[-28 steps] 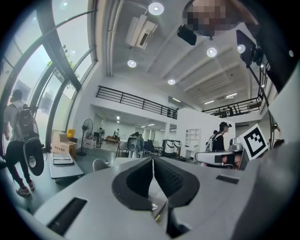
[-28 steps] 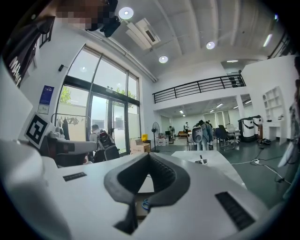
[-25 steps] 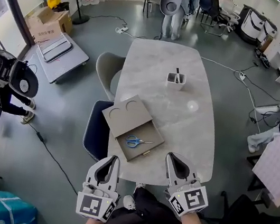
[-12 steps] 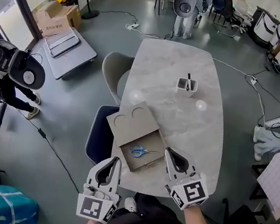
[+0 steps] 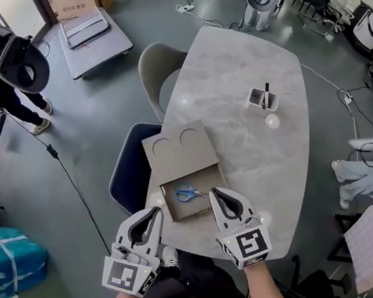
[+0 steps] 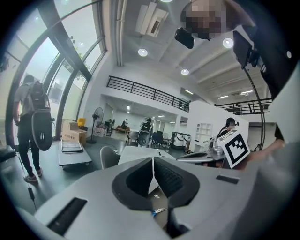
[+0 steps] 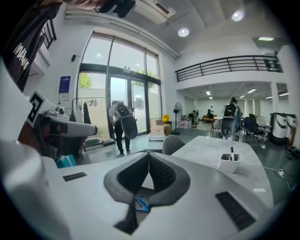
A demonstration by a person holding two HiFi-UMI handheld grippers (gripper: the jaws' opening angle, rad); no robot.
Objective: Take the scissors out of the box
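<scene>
A flat grey box lies on the marble table near its front left corner, with its tray slid out toward me. The blue-handled scissors lie in that tray. My right gripper is shut and empty, its tips just over the tray's right edge, beside the scissors. The left gripper, also shut and empty, hangs off the table's front edge below the tray. Through the right gripper view the scissors show below the closed jaws. A blue sliver of the scissors also shows in the left gripper view.
A white pen holder and a small white round object sit farther up the table. A grey chair and a dark blue chair stand along the left side. A person with a backpack stands on the floor at far left.
My right gripper has moved forward and left, from the table's front edge to the tray's right edge by the scissors. The left gripper has stayed put. The head view has shifted.
</scene>
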